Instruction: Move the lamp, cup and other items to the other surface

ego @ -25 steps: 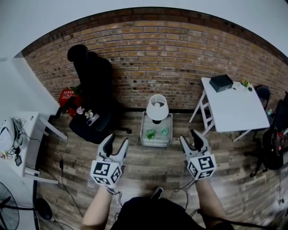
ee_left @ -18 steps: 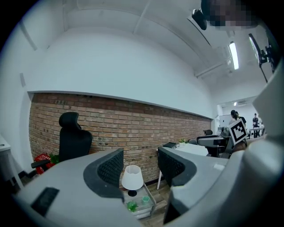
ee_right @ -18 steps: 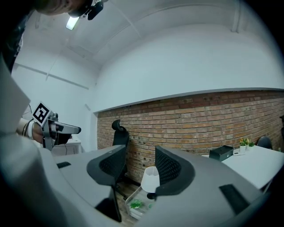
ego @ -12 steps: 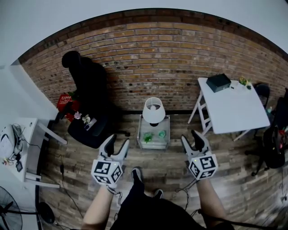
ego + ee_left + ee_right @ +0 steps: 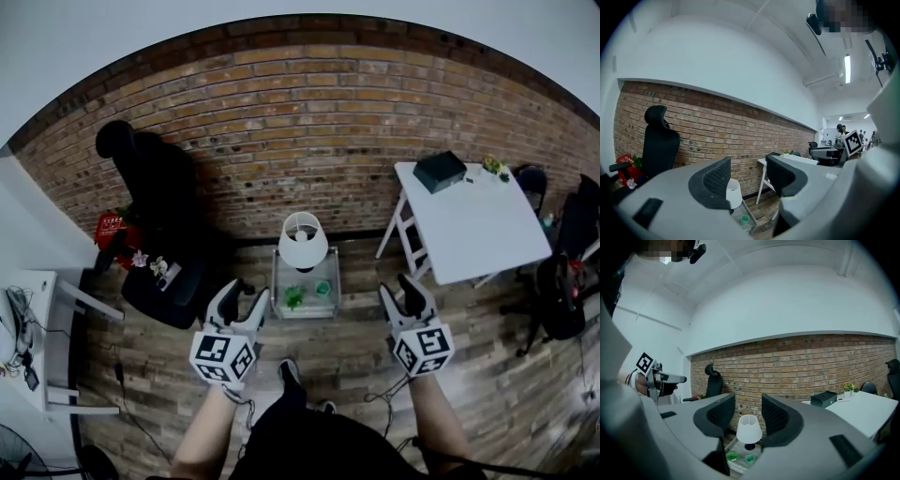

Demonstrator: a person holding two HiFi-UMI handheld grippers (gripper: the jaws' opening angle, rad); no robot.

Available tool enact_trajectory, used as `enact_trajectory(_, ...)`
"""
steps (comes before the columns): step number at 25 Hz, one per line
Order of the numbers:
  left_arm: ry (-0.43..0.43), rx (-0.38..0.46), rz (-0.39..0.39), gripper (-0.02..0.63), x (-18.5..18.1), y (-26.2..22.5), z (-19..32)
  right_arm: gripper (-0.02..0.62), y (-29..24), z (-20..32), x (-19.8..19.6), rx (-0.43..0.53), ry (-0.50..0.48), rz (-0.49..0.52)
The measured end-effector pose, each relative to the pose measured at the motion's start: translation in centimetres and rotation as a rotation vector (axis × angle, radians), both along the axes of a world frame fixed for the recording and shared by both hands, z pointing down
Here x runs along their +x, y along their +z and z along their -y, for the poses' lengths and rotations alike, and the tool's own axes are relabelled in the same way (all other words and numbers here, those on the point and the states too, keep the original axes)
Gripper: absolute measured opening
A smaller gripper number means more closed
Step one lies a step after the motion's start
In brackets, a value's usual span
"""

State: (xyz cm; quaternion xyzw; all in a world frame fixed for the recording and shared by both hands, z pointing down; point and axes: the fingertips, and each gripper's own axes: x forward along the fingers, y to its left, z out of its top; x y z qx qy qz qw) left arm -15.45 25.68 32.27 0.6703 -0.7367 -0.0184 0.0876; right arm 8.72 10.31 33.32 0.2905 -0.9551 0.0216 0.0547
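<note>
Left gripper [image 5: 244, 292] jaws stand released; right gripper [image 5: 396, 286] jaws, empty, have just been narrowing — best approach squarely, grasp the lamp [image 5: 302, 239] low.

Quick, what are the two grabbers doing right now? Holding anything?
Left gripper: open, holding nothing.
Right gripper: open, its jaws have just been closing a little, nothing between them.
</note>
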Motion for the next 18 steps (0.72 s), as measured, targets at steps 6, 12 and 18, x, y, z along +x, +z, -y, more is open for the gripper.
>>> enact_trajectory(6, 0.048, -0.025, -0.009, 0.236, -5.4, 2.3, 3.7, 0.186, 1.3, 2.7, -5.7, -0.008, 0.006, -0.052)
enact_trajectory(12, 0.121, -0.036, -0.010, 0.236, -11.3, 4.3, 7.5, 0.189, 1.8, 5.7, -11.9, 0.010, 0.004, -0.116)
enact_trajectory(18, 0.196, -0.055, -0.016, 0.236, -15.3, 6.6, 10.6, 0.192, 3.0, 7.4, -16.7, 0.012, -0.003, -0.184)
